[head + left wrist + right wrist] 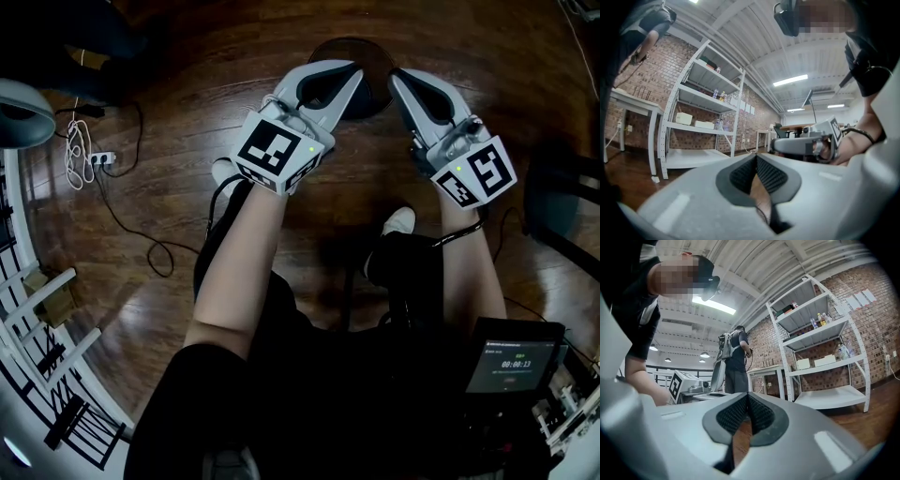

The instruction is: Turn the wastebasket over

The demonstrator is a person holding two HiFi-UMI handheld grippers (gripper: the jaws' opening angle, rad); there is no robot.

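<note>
In the head view the wastebasket point(372, 58) is a dark round shape on the wooden floor, seen from above and partly hidden behind both gripper tips. My left gripper point(354, 69) and right gripper point(397, 77) are held side by side above it, pointing level, and neither touches it. In the left gripper view my left gripper point(756, 157) has its ribbed pads meeting at the tip with nothing between them. My right gripper point(747, 395) is likewise shut and empty. Each gripper view shows the other gripper beside it: the right gripper point(806, 143) and the left gripper point(689, 389).
A power strip with cables point(97, 157) lies on the floor at left, and a white rack point(47, 323) stands at lower left. A screen device point(511, 361) sits at lower right. White shelving point(825, 357) lines the brick wall, near a standing person point(736, 359).
</note>
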